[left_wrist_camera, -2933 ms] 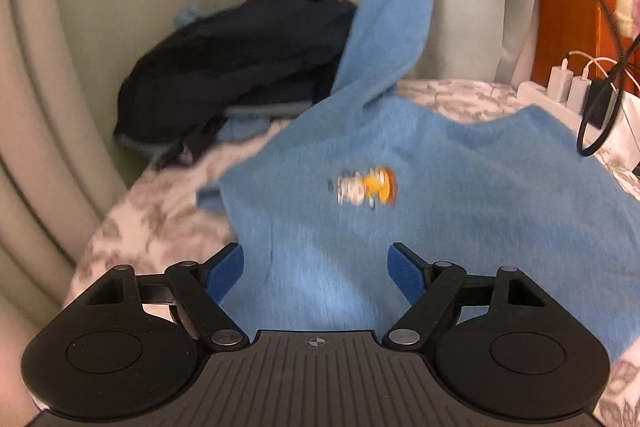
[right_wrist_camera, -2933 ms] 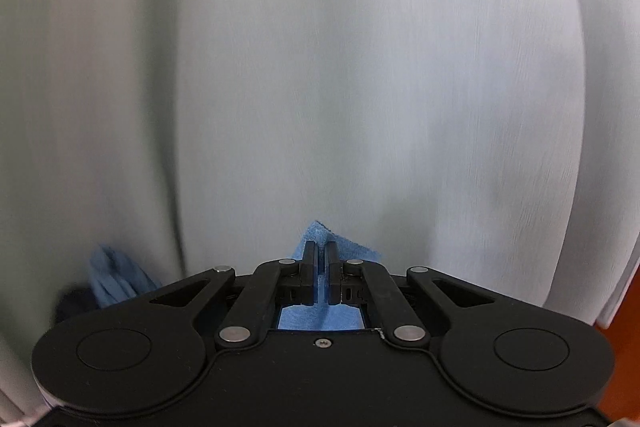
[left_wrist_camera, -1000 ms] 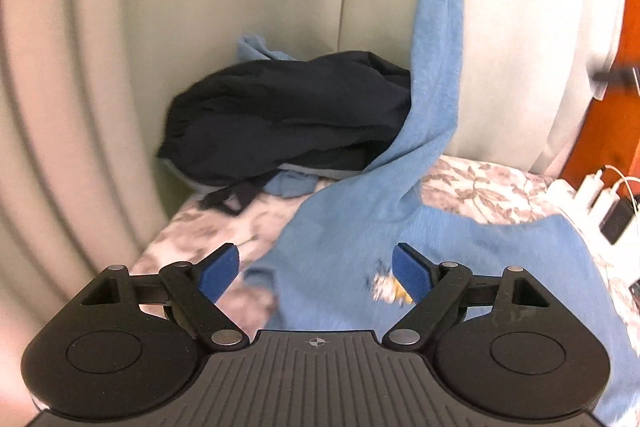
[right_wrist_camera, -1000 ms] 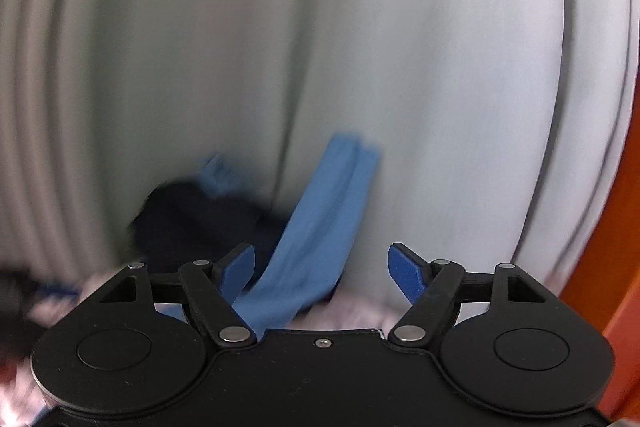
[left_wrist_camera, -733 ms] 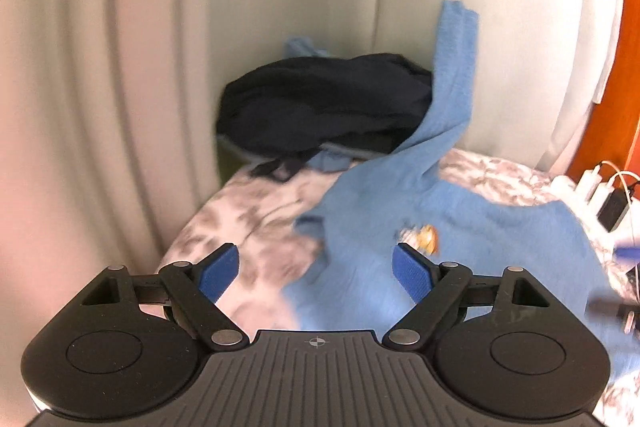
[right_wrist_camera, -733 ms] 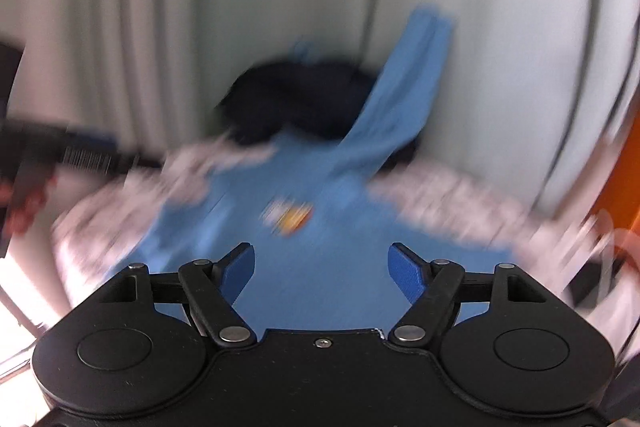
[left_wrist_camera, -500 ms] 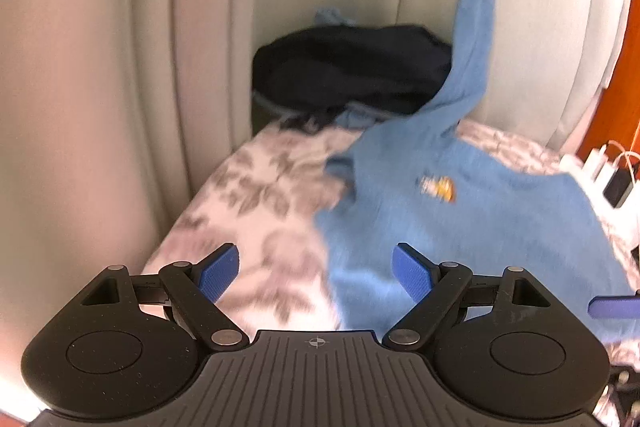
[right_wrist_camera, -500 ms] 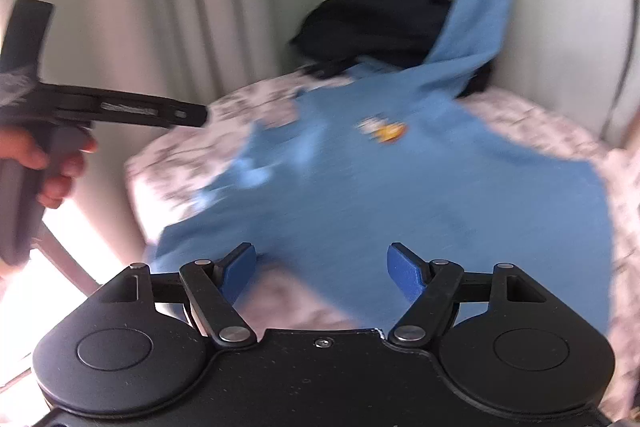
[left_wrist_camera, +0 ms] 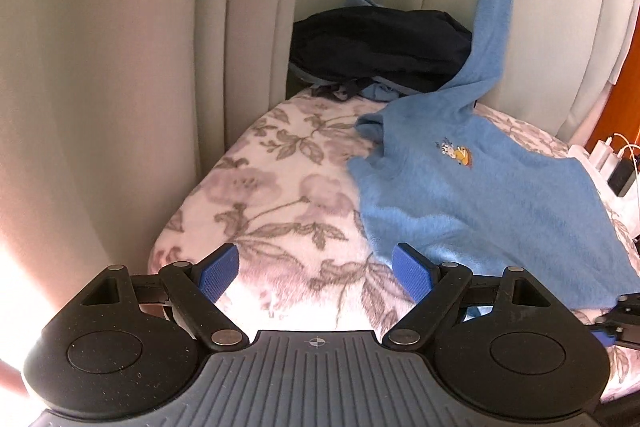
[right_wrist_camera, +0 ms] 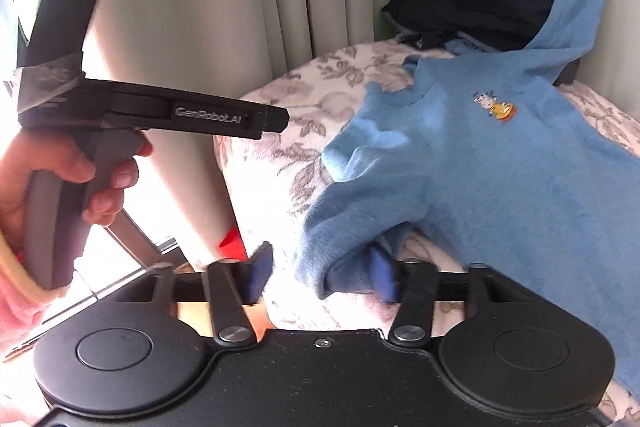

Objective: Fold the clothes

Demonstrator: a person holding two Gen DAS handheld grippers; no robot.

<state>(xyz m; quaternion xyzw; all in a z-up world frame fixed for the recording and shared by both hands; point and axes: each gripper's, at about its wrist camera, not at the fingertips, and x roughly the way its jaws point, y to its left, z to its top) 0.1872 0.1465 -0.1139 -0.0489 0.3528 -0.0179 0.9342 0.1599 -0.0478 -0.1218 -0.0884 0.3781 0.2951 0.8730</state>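
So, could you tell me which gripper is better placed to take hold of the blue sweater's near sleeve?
Right. The right gripper already has the blue sweater sleeve end between its jaws, which have just been closing. The left gripper hangs open over bare floral blanket.

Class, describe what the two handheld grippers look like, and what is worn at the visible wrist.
Each gripper, left gripper and right gripper, has a black body with two round side discs, black linkage arms with silver pivots, and blue ribbed finger pads. The left one shows a grey handle and white "GenRobot.AI" lettering. A pink sleeve with a cream band covers the wrist.
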